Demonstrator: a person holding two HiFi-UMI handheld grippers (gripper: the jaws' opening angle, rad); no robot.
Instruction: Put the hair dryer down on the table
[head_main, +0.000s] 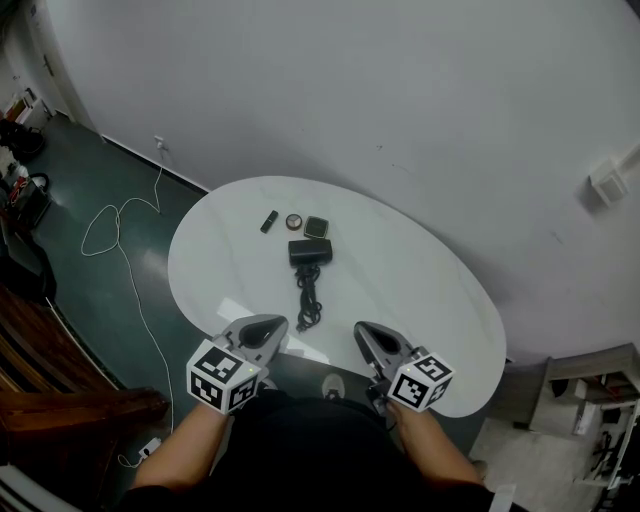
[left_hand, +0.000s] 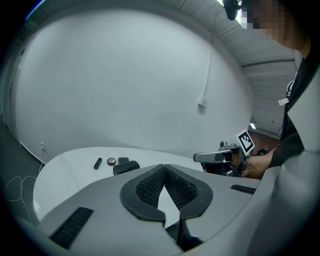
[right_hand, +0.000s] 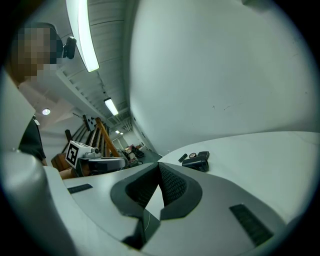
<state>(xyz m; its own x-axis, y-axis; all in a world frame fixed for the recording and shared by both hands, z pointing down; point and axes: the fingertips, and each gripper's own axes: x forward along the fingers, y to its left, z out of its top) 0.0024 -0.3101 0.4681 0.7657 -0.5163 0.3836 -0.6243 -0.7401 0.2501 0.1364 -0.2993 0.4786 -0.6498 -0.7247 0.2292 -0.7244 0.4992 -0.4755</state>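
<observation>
Oval table (head_main: 410, 285) with hair dryer (head_main: 310, 252)

Glossy white table (head_main: 420, 290) carries a matt black plastic hair dryer (head_main: 310, 251).

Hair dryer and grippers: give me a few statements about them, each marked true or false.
1. The hair dryer lies on the table. True.
2. The left gripper and right gripper are both shut. True.
3. One gripper holds the hair dryer. False: both are empty and apart from it.
4. The cord hangs off the table's edge. False: it lies on the tabletop, between the hair dryer and the grippers.
</observation>
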